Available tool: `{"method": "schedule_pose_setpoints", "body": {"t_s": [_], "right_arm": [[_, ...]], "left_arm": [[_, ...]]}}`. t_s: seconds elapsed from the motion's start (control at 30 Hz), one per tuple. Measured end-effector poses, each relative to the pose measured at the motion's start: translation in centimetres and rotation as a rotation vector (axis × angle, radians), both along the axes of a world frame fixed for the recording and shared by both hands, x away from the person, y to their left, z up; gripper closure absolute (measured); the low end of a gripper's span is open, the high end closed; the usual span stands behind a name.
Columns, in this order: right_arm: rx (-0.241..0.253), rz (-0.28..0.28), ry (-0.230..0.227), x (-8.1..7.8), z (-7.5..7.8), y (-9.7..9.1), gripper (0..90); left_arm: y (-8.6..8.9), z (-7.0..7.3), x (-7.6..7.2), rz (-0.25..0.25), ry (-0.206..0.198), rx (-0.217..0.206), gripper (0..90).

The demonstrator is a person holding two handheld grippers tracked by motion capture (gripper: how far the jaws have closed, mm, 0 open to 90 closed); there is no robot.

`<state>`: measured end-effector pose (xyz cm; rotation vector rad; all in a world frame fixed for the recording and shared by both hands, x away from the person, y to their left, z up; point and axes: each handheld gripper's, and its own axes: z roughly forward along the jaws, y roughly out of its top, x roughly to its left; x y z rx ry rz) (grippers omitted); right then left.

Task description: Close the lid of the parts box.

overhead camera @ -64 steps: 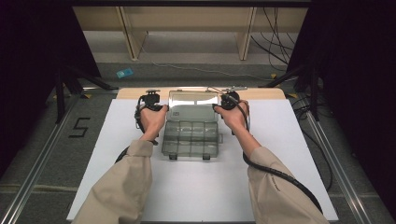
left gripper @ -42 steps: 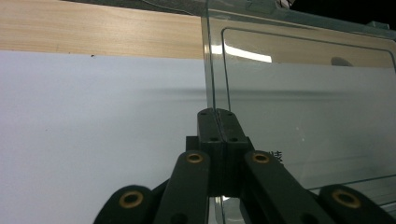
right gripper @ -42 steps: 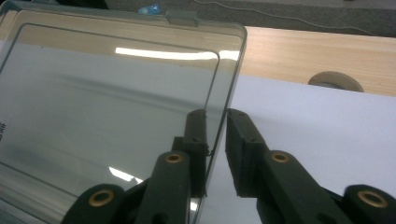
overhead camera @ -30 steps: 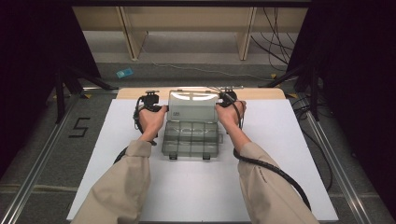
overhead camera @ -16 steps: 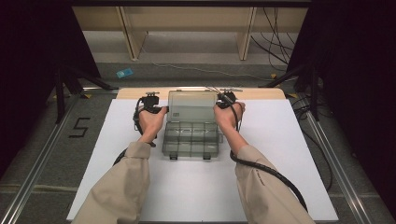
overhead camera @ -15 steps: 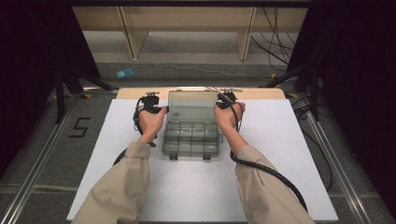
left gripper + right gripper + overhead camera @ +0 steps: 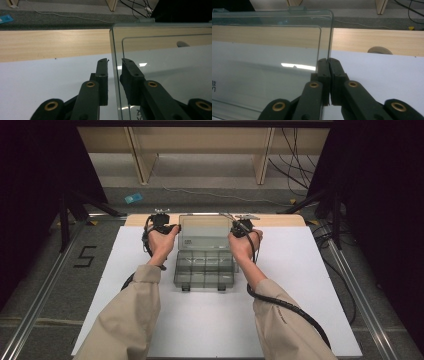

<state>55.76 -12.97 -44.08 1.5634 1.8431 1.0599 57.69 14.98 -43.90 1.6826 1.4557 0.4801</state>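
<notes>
From the high view, a clear compartment box [image 7: 204, 269] sits mid-table on the white sheet [image 7: 300, 285], its lid [image 7: 204, 233] raised toward the far edge. The left gripper [image 7: 165, 227] and right gripper [image 7: 239, 227] flank that lid to steady it.

In the left gripper view, the jaws have just been opening; the lid's edge [image 7: 115, 82] stands between them, unpinched.

In the right gripper view, the jaws clamp the lid's edge [image 7: 329, 45], likely keeping it upright.
</notes>
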Motion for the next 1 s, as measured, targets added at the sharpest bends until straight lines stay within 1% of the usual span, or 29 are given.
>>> {"method": "schedule_pose_setpoints", "body": {"t_s": [0.07, 0.1, 0.13, 0.17, 0.23, 0.27, 0.37, 0.4, 0.43, 0.5, 0.67, 0.7, 0.8, 0.83, 0.87, 0.9, 0.93, 1.0], "right_arm": [[-0.001, 0.002, -0.008, -0.1, 0.0, 0.0, 89.1], [-0.001, 0.002, -0.008, -0.1, 0.0, 0.0, 89.1], [-0.003, 0.009, -0.015, -0.1, 0.0, -0.1, 89.2], [0.009, 0.003, -0.017, -0.1, 0.0, 0.0, 89.2], [0.006, 0.007, -0.013, -0.2, 0.0, 0.0, 89.2], [0.008, 0.007, -0.019, -0.2, 0.0, 0.0, 89.2], [0.010, 0.007, -0.015, -0.3, 0.1, 0.0, 89.2], [0.012, 0.007, -0.015, -0.4, 0.1, -0.1, 89.2], [0.010, 0.011, -0.014, -0.4, 0.2, -0.1, 89.2], [0.010, 0.012, -0.013, -0.4, 0.2, -0.1, 89.3], [0.010, 0.015, -0.011, -0.4, 0.2, -0.2, 89.2], [0.011, 0.020, -0.015, -0.4, 0.2, -0.3, 89.2], [0.009, 0.020, -0.016, -0.4, 0.1, -0.3, 89.3], [0.010, 0.018, -0.014, -0.4, 0.1, -0.3, 89.3], [0.014, 0.017, -0.021, -0.4, 0.1, -0.3, 89.3], [0.014, 0.017, -0.021, -0.4, 0.1, -0.3, 89.3], [0.022, 0.010, -0.010, -0.4, 0.1, -0.2, 89.2], [0.029, 0.009, -0.008, -0.4, 0.1, -0.2, 89.2]], "left_arm": [[-0.1, 0.3, 0.3, 0.005, -0.010, -0.017, 75.1], [0.1, 0.5, 0.4, -0.013, 0.001, 0.008, 75.1], [0.0, 0.7, 0.6, -0.013, 0.000, 0.004, 75.3], [-0.1, 0.7, 0.7, 0.005, -0.005, -0.010, 75.6], [-0.2, 0.8, 0.9, 0.005, -0.006, -0.012, 75.9], [0.0, 1.0, 0.9, -0.013, 0.007, 0.007, 76.2], [-0.1, 1.1, 1.0, -0.015, 0.016, 0.011, 78.1], [-0.3, 1.1, 1.1, -0.010, 0.011, 0.002, 78.7], [-0.5, 1.0, 1.2, 0.009, 0.017, -0.013, 79.3], [-0.6, 0.9, 1.3, 0.004, 0.014, -0.010, 80.3], [-0.6, 0.9, 1.2, 0.014, 0.017, -0.002, 84.6], [-0.4, 1.1, 1.1, -0.001, 0.028, 0.024, 86.5], [-0.5, 1.2, 1.0, 0.007, 0.026, 0.023, 87.6], [-0.7, 1.1, 1.0, 0.023, 0.014, 0.005, 87.9], [-0.7, 1.2, 0.9, 0.015, 0.019, 0.022, 88.1], [-0.7, 1.3, 0.8, 0.015, 0.020, 0.027, 88.1], [-0.7, 1.3, 0.8, 0.017, 0.018, 0.025, 88.2], [-0.6, 1.4, 0.7, 0.018, 0.017, 0.026, 88.4]]}}
